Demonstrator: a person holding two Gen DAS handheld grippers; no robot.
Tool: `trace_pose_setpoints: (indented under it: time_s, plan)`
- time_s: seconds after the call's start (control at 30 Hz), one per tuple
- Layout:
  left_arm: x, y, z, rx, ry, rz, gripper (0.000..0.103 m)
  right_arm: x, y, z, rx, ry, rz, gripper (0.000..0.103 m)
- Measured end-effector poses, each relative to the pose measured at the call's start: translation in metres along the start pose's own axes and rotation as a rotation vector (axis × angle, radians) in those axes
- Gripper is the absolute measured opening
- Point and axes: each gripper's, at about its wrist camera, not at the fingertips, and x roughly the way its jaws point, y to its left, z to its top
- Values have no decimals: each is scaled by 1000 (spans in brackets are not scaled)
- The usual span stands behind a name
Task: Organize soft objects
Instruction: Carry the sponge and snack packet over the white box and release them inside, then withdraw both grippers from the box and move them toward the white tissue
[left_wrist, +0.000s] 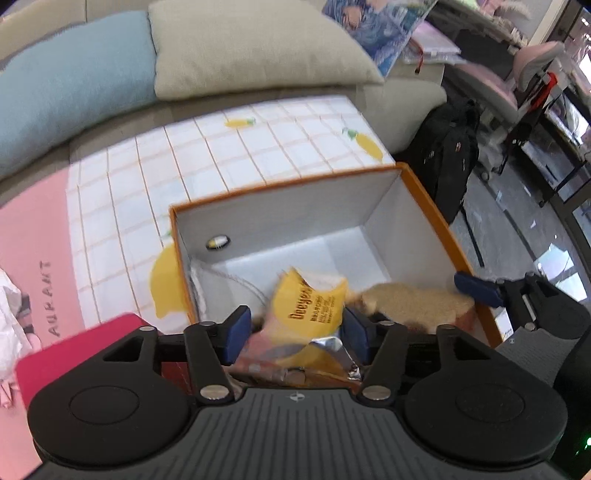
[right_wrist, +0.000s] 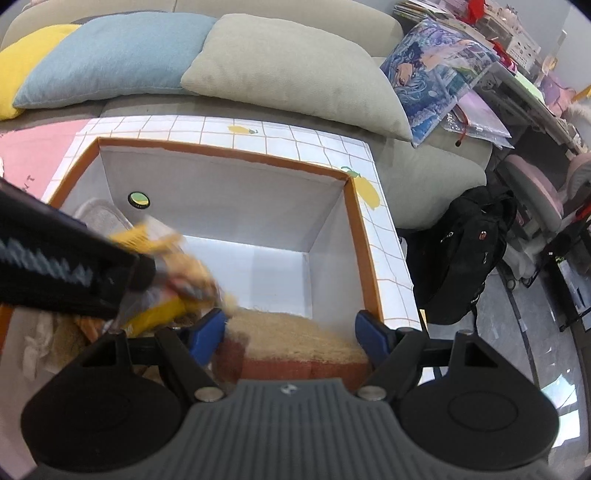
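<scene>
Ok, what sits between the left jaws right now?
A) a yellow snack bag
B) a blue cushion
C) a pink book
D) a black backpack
A: in the left wrist view the yellow snack bag sits between the blue pads of the left gripper, over the orange-rimmed box; the pads look spread off it.
</scene>
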Motion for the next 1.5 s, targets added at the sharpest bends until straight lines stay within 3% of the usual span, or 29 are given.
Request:
trace_pose_setpoints:
  time_s: [0.13,0.27,0.43,0.57,0.67,0.73,1.0,1.07,1.13,1.3,1.5]
  plan:
    - [-16,3,2,6,-29,-49,67,-11,-3,0,27,-24,25,87]
    - [-31,5,0,42,-53,-40,38,-28,-2,-4,35,-58,25,86]
    - [-45,5,-17,92,-80,-21,33,-43,-4,-21,113,-48,66,54]
    - [-60,10,-37,99,-110,-34,33,-52,-7,-40,184,-46,67,44]
    - [-68,15,-51,73,-113,-54,33,-45,-10,-47,238,-11,66,32]
    - [-71,17,-59,54,-114,-58,33,-35,-12,-48,273,21,83,19]
    - [-85,27,-79,4,-132,-52,33,-17,-12,-35,306,66,83,19]
    - [-89,29,-83,-3,-143,-53,33,-29,-13,-34,309,41,90,26]
    - [-92,31,-87,-11,-151,-52,33,-44,-13,-35,289,4,82,43]
    - [-90,36,-93,-60,-136,-66,33,-59,-13,-32,236,-58,79,44]
    - [-94,41,-100,-79,-138,-68,33,-30,-10,-28,226,30,69,34]
